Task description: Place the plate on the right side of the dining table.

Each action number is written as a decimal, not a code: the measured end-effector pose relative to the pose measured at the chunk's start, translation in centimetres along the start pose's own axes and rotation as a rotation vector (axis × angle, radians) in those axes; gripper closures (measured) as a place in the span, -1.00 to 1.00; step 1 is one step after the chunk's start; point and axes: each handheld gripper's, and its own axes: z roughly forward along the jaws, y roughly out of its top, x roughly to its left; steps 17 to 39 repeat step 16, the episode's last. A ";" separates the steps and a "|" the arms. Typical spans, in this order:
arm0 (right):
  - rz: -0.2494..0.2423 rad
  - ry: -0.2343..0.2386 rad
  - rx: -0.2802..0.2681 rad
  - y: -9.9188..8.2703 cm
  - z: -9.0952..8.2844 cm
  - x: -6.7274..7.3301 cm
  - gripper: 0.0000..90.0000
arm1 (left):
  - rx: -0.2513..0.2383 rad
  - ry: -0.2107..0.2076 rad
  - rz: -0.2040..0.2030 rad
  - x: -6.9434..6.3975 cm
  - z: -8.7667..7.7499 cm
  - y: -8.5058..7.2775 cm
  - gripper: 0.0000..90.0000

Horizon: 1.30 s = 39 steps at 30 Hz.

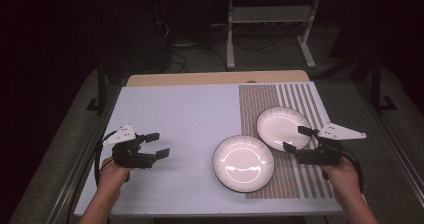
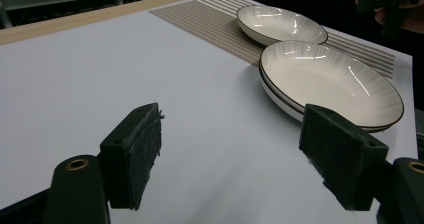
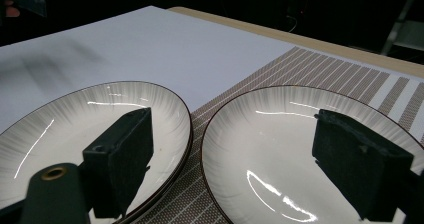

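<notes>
Two white plates with thin dark rims lie on the table's right half. The nearer plate (image 1: 243, 163) (image 2: 330, 81) (image 3: 75, 124) shows a doubled rim, as if stacked on another. The farther plate (image 1: 283, 128) (image 2: 280, 24) (image 3: 280, 144) lies on a brown striped mat (image 1: 260, 104). My right gripper (image 1: 295, 138) (image 3: 242, 169) is open just above the plates, one jaw over each. My left gripper (image 1: 159, 145) (image 2: 235, 154) is open over the bare white table (image 1: 180, 114), left of the nearer plate, with nothing between its pads.
The striped mat (image 3: 280, 74) covers the table's right side. A wooden strip (image 1: 215, 78) runs along the far edge. Beyond it, a metal stand (image 1: 270, 29) and cables sit on the dark floor. A black frame post (image 1: 101, 79) stands at the far left corner.
</notes>
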 end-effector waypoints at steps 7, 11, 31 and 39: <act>-0.009 0.004 0.003 0.0 0.1 0.1 -0.65 | 0.006 0.005 0.001 0.2 -0.1 -0.2 -0.47; -0.011 0.003 0.002 0.0 0.1 0.1 -0.65 | 0.002 0.008 0.002 0.3 -0.2 -0.2 -0.47; -0.008 0.001 0.003 0.1 0.1 0.1 -0.64 | 0.004 0.005 0.001 0.3 -0.2 -0.2 -0.47; -0.008 0.001 0.003 0.1 0.1 0.1 -0.64 | 0.004 0.005 0.001 0.3 -0.2 -0.2 -0.47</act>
